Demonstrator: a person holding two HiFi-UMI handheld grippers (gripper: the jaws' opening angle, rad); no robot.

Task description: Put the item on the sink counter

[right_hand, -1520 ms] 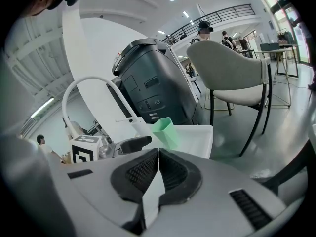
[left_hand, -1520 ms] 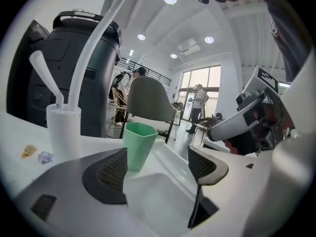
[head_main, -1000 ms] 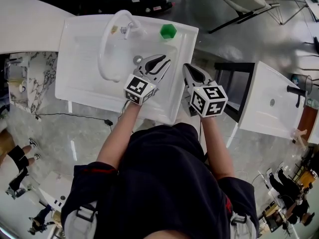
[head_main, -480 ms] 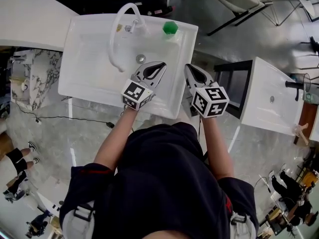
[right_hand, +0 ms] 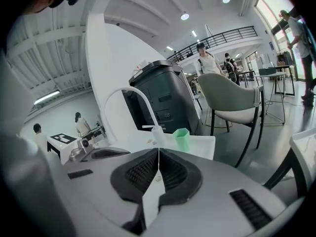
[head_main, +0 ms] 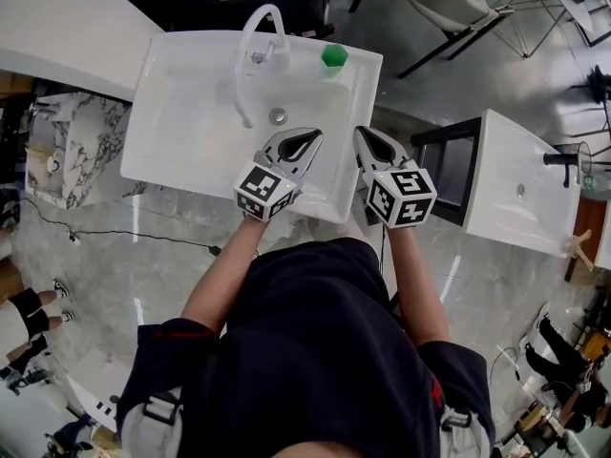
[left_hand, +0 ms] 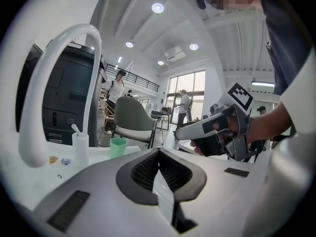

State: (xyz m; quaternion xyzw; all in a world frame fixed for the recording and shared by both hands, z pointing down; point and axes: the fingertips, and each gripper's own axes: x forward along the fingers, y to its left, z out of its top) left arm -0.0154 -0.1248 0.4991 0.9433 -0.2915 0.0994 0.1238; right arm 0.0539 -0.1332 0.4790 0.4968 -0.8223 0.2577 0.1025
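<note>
We note the green cup [head_main: 334, 56] upright on the sink counter [head_main: 158, 151], back right beside the faucet [head_main: 244, 55] — the left gripper [head_main: 307, 137], jaws just closed, and the right gripper [head_main: 364, 135] both pinch nothing, well apart from it.

A glossy grey floor [head_main: 449, 84] spreads around a second white basin unit [head_main: 501, 160] at the right and a curved white worktop [head_main: 57, 27] at the upper left. A pale upholstered chair [right_hand: 229, 98] on thin dark legs stands near a tall dark machine [right_hand: 163, 100]. Round ceiling lights [left_hand: 158, 7] shine from the white ceiling, tall windows [left_hand: 187, 90] glow with daylight, and a railed gallery [right_hand: 222, 36] runs along the far white wall.
</note>
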